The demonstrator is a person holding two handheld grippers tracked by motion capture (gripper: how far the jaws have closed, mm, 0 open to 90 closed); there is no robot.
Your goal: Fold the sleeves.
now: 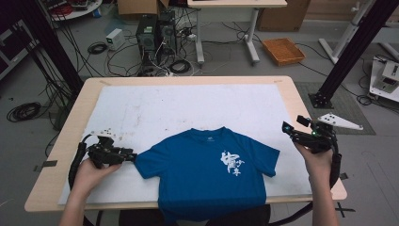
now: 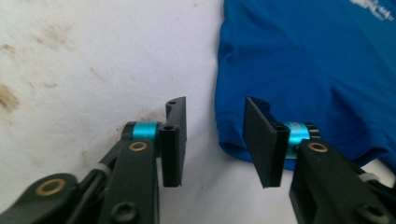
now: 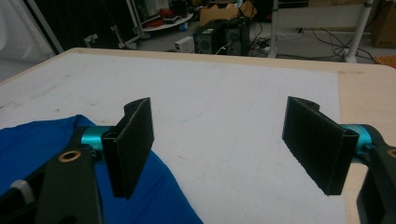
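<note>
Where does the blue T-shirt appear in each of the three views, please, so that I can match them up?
High view: blue T-shirt lies bottom centre, its hem over the near table edge.
Left gripper view: upper right, its sleeve cuff just beyond the open jaws.
Right gripper view: lower left, under the left jaw.
Shared landmark: the white mat beneath the shirt.

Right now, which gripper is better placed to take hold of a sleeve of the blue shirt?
Left. The left gripper sits low at the sleeve hem of the blue T-shirt, jaws half-closed astride its edge. The right gripper hangs wide open, off the far sleeve.
</note>
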